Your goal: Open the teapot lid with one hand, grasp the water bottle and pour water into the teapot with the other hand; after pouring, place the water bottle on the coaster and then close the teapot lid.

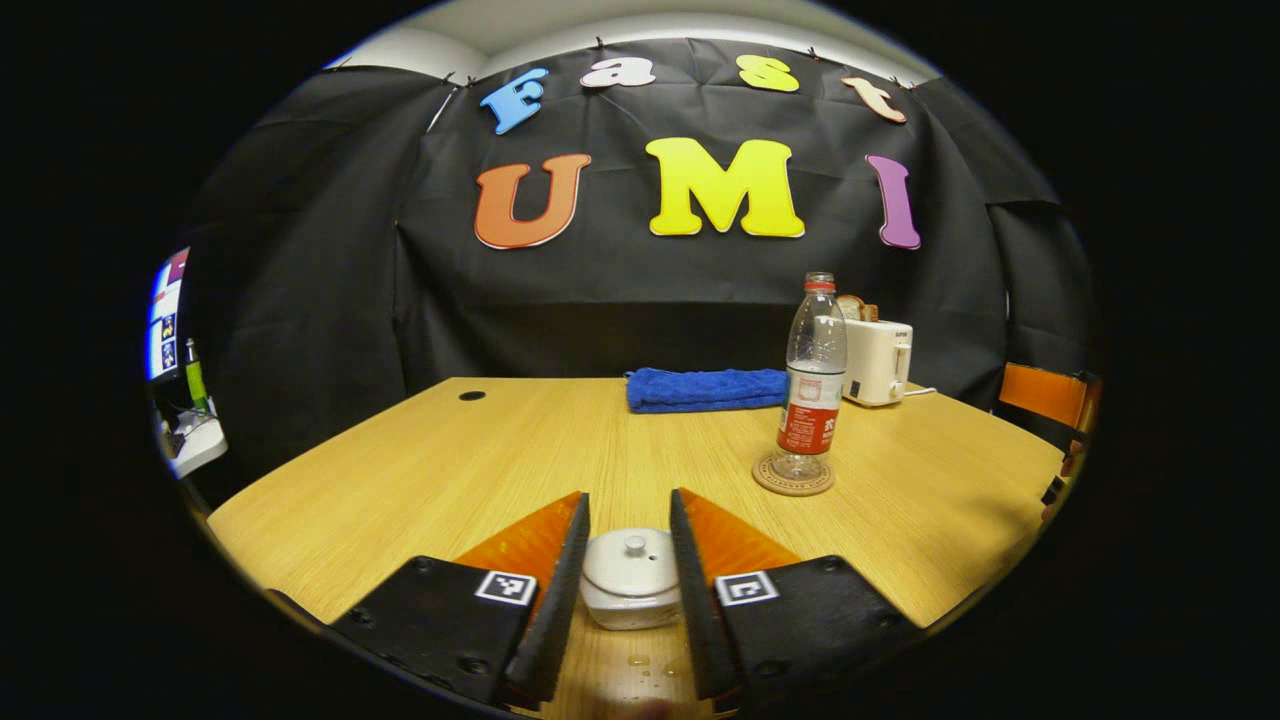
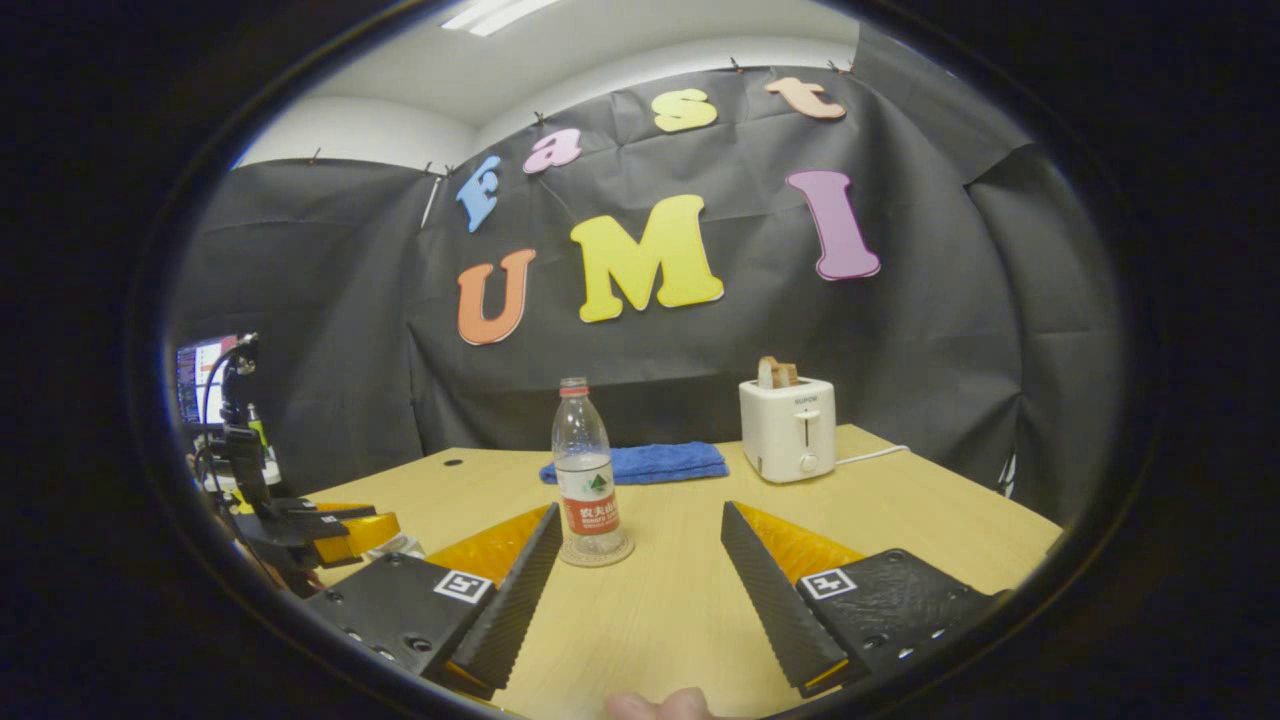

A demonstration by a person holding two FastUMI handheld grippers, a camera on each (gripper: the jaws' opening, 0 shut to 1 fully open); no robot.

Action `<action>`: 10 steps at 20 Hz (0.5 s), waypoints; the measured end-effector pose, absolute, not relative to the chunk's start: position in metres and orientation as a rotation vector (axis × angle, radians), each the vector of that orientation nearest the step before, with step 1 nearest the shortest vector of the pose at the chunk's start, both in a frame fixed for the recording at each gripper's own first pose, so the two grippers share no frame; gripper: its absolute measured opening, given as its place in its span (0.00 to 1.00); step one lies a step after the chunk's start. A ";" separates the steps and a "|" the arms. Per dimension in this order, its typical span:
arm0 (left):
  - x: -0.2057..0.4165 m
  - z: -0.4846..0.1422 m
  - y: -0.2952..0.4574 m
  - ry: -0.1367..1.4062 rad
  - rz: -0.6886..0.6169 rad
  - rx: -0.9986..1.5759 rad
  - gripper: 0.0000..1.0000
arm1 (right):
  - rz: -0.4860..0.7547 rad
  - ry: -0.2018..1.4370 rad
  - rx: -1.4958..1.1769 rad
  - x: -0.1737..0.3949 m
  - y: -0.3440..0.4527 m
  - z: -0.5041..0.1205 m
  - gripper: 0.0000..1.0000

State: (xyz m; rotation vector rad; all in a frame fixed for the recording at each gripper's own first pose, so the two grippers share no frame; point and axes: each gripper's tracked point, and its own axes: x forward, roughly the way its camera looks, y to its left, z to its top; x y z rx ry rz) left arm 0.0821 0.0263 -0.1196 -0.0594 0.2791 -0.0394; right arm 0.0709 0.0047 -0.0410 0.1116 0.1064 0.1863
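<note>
A white teapot (image 1: 632, 580) with its lid (image 1: 634, 560) on sits low in the left gripper view. My left gripper (image 1: 628, 497) is open, a finger on either side of the pot and nothing pressed between them. The water bottle (image 1: 812, 385), clear with a red label and red cap, stands upright on a round coaster (image 1: 793, 480) to the right of the pot. In the right gripper view the bottle (image 2: 588, 480) stands ahead on the coaster (image 2: 596, 556). My right gripper (image 2: 640, 510) is wide open and short of the bottle. The left gripper (image 2: 330, 528) shows at far left.
A folded blue towel (image 1: 706, 388) lies at the back of the wooden table (image 1: 420, 470). A white toaster (image 2: 788, 428) holding bread stands at the back right, its cord trailing right. Water drops (image 1: 640, 660) lie before the teapot. A monitor (image 2: 200, 375) sits off the table's left.
</note>
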 end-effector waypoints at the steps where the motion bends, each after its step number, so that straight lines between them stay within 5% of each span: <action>1: 0.079 -0.111 0.030 0.264 -0.019 -0.061 0.67 | 0.173 0.101 0.116 0.069 0.002 -0.040 0.92; 2: 0.077 -0.099 0.032 0.240 -0.006 -0.066 0.83 | 0.158 0.093 0.119 0.069 -0.001 -0.037 0.96; 3: 0.073 -0.087 0.033 0.210 0.009 -0.072 0.84 | 0.137 0.079 0.117 0.067 -0.004 -0.032 0.96; 4: 0.078 -0.070 0.033 0.178 0.017 -0.080 1.00 | 0.112 0.058 0.103 0.067 -0.008 -0.025 0.96; 10: 0.048 0.016 0.000 0.007 -0.028 -0.096 0.99 | 0.038 -0.025 0.040 0.037 -0.013 0.009 0.92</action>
